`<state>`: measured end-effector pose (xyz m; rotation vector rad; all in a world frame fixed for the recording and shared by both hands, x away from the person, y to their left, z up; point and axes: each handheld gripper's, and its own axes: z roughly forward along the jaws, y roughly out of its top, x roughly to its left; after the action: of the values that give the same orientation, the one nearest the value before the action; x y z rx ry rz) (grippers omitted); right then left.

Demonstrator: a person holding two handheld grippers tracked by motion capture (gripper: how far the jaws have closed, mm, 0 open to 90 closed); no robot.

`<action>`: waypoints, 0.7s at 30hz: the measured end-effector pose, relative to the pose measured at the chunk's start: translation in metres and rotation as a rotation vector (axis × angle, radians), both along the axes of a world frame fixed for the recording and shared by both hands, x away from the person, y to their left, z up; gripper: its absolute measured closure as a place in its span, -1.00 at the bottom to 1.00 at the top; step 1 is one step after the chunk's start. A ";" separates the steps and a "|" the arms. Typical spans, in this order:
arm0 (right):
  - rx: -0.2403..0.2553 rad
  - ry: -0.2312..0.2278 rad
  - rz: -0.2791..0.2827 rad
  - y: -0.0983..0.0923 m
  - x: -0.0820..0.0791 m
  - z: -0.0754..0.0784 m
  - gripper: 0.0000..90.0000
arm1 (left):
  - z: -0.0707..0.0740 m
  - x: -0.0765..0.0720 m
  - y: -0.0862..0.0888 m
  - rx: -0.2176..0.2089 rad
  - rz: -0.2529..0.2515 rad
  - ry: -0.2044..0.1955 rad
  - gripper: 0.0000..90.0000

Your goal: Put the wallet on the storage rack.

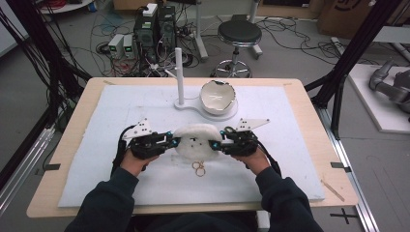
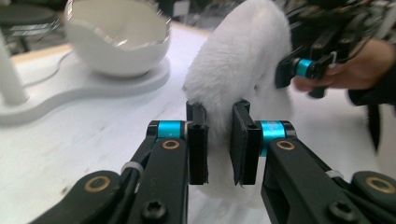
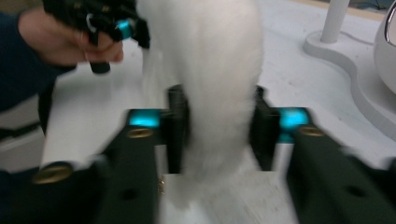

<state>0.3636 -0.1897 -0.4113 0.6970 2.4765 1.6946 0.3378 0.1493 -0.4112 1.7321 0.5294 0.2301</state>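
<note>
— On the white mat (image 1: pixel 290 159), what sits between the two grippers?
— One fluffy white pad (image 1: pixel 197 140). It is in the middle, near the person's side, and gold rings (image 1: pixel 198 167) lie just below it.
— What does the left gripper (image 2: pixel 219 140) do?
— Its jaws squeeze the pad's edge tight.
— And the right gripper (image 3: pixel 218 130)?
— Its jaws sit on both sides of the pad's other edge. The view is blurry, so it is hard to tell if they press on it.
— What is behind?
— One white bowl (image 1: pixel 217 96) on a stand (image 1: pixel 180 72).
</note>
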 end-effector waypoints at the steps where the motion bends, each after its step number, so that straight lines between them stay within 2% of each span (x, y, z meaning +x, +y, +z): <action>1: -0.002 0.007 0.001 0.001 0.001 0.000 0.18 | 0.000 -0.001 -0.002 0.004 -0.009 -0.015 0.76; 2: -0.006 0.011 0.009 0.003 0.001 -0.002 0.26 | 0.001 -0.002 -0.003 0.010 -0.013 -0.022 0.77; 3: -0.015 0.019 0.032 0.005 0.001 -0.002 0.52 | 0.001 -0.002 -0.004 0.018 -0.005 -0.023 0.76; 4: -0.015 0.019 0.032 0.005 0.001 -0.002 0.52 | 0.001 -0.002 -0.004 0.018 -0.005 -0.023 0.74; 5: -0.018 0.007 0.045 0.006 0.001 -0.002 0.65 | 0.000 0.000 -0.003 0.023 0.060 0.012 0.65; 6: -0.022 -0.007 0.041 0.007 0.001 0.001 0.68 | 0.000 0.000 -0.003 0.023 0.060 0.012 0.50; 7: -0.028 -0.015 0.031 0.007 0.001 0.003 0.69 | -0.001 0.003 -0.001 0.040 0.116 0.035 0.32; 8: -0.028 -0.015 0.031 0.007 0.001 0.003 0.69 | -0.001 0.003 -0.001 0.040 0.116 0.035 0.18; 10: -0.036 -0.046 -0.011 0.004 0.004 0.008 0.70 | -0.001 0.006 0.005 0.043 0.169 0.060 0.03; 11: -0.037 -0.053 -0.025 0.003 0.005 0.011 0.70 | 0.000 0.007 0.012 0.034 0.208 0.052 0.00; 12: -0.037 -0.053 -0.025 0.003 0.005 0.011 0.70 | 0.000 0.007 0.012 0.034 0.208 0.052 -0.03; 13: -0.051 -0.083 -0.061 0.000 0.009 0.018 0.70 | 0.001 0.008 0.019 0.035 0.249 0.045 -0.08; 15: -0.072 -0.113 -0.084 0.000 0.013 0.025 0.70 | 0.001 0.008 0.022 0.040 0.259 0.043 -0.13; 17: -0.102 -0.152 -0.105 -0.001 0.017 0.033 0.70 | 0.002 0.010 0.033 0.037 0.300 0.040 -0.18; 18: -0.102 -0.152 -0.105 -0.001 0.017 0.033 0.70 | 0.002 0.010 0.033 0.037 0.300 0.040 -0.18; 20: -0.123 -0.178 -0.128 -0.002 0.021 0.042 0.70 | 0.003 0.010 0.040 0.027 0.321 0.037 -0.19; 21: -0.142 -0.200 -0.147 -0.003 0.026 0.052 0.70 | 0.003 0.010 0.043 0.026 0.333 0.034 -0.24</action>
<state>0.3893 -0.1932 -0.3589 0.6430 2.3187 1.4455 0.3480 0.1924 -0.4080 1.6682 0.8430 0.4451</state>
